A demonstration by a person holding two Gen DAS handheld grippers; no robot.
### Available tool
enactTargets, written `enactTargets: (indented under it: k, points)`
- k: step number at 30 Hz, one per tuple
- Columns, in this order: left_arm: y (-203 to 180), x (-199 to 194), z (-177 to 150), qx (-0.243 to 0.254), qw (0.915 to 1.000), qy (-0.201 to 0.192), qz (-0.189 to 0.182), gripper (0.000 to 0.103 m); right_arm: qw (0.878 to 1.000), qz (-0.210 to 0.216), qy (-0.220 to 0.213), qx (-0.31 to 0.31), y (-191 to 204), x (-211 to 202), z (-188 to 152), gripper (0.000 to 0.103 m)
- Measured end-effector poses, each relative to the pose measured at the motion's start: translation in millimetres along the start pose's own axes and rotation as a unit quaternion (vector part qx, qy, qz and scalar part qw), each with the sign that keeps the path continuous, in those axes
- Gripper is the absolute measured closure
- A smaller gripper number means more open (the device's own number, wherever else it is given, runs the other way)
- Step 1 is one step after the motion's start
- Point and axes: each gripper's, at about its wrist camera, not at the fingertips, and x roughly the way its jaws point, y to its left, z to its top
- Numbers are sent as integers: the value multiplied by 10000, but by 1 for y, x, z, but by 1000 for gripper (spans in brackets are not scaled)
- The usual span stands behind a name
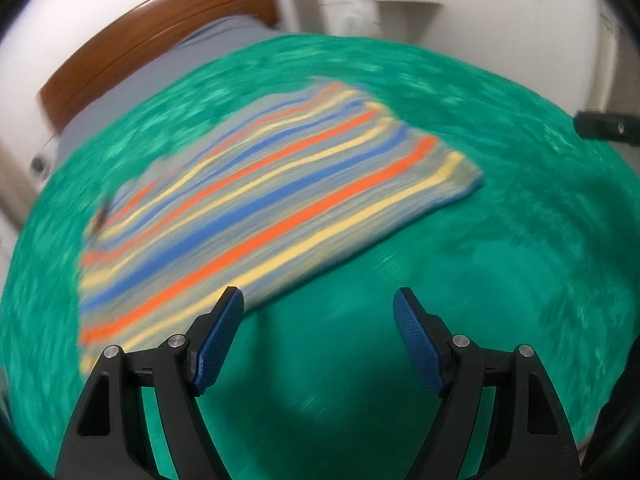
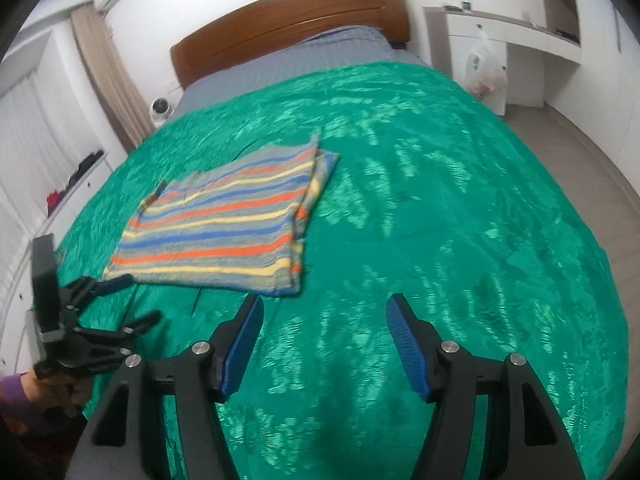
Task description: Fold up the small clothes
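A small striped garment point(image 2: 224, 216) in orange, blue, yellow and grey lies folded flat on the green bedspread point(image 2: 440, 208). It also shows, blurred, in the left wrist view point(image 1: 256, 208). My left gripper point(image 1: 318, 300) is open and empty, just in front of the garment's near edge. In the right wrist view the left gripper point(image 2: 136, 298) is at the left, near the garment's near left corner. My right gripper point(image 2: 324, 304) is open and empty, above the bedspread, near the garment's near right corner. A bit of the right gripper point(image 1: 604, 126) shows at the right edge of the left wrist view.
A wooden headboard point(image 2: 292, 12) and grey sheet point(image 2: 304, 60) lie at the bed's far end. A white desk point(image 2: 504, 40) with a hanging plastic bag point(image 2: 486, 68) stands at the right. Curtains point(image 2: 108, 64) and a shelf with clothes point(image 2: 72, 188) are at the left.
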Motion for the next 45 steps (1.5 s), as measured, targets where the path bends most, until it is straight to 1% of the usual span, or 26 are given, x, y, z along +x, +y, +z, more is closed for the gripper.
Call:
enactTargets:
  k: [2,4,5,6,8,9,10,13,16,17,20,21,22,23,24,27,28,30,31,33,35,38,41,43,44,45]
  points:
    - [-22,17,18,319,9994,63,-88,24,9999,53,40,142,-11,3,3,38]
    - [-46,37,39,597,9982,64,-78,24,9994,223,103,259,-19,9,11,38]
    - [-54,44,47,670,9977,34,-62,24,9987,385,136,308,-23,13,17,38]
    - [-60,49,54,714,9974,11,-36,27,9975,593,177,348,-26,20,25,38]
    - [-69,58,64,759,9971,-46,12,67,9940,966,272,427,-30,37,42,38]
    - [-72,63,69,726,9972,-46,149,96,9918,1137,345,464,-33,48,51,38]
    - [-72,63,70,677,9975,-63,201,97,9897,1276,419,490,-34,59,59,38]
    - [-59,50,60,204,9989,-408,-106,98,9825,1597,777,561,-38,106,87,38]
    - [-51,39,55,37,9977,-615,-271,98,9687,1979,1241,845,-37,165,108,38]
    - [-47,35,55,-51,9972,-662,-346,98,9643,2018,1396,996,-36,185,113,38]
    - [-40,32,58,-248,9958,-733,-499,98,9575,2080,1414,1412,-33,228,130,38]
    - [-35,28,58,-361,9947,-787,-555,98,9541,2147,1379,1565,-32,238,136,43]
    - [-34,26,58,-420,9941,-817,-582,98,9509,2231,1332,1683,-28,244,142,71]
    - [-26,19,56,-570,9923,-902,-623,98,9522,2186,1316,1682,-23,246,148,90]
    - [-19,14,54,-679,9910,-961,-637,98,9558,2103,1293,1599,-17,245,153,95]
    - [17,-13,42,-1234,9825,-1211,-691,98,9657,2077,1125,1078,20,222,172,95]
    - [26,-19,38,-1357,9804,-1255,-677,98,9665,2140,1068,935,34,214,178,95]
    - [59,-37,20,-1806,9722,-1357,-616,98,9667,2284,965,637,70,199,190,95]
    - [67,-42,12,-1931,9699,-1362,-591,98,9654,2378,941,501,90,196,195,95]
    - [98,-51,-10,-2328,9621,-1329,-494,98,9609,2574,995,221,138,198,202,95]
    - [126,-54,-29,-2659,9549,-1270,-363,98,9575,2667,1099,-55,184,210,202,95]
    - [164,-49,-62,-3137,9437,-1038,-157,98,9522,2734,1320,-333,250,240,192,95]
    - [190,-38,-86,-3445,9353,-810,-85,98,9506,2658,1496,-576,300,268,178,95]
    - [198,-25,-93,-3535,9335,-606,-52,96,9499,2619,1563,-685,325,285,167,95]
    - [203,-20,-99,-3618,9312,-436,43,87,9487,2624,1622,-689,334,294,160,93]
    - [205,-18,-104,-3665,9298,-346,84,77,9460,2685,1708,-624,340,301,153,88]
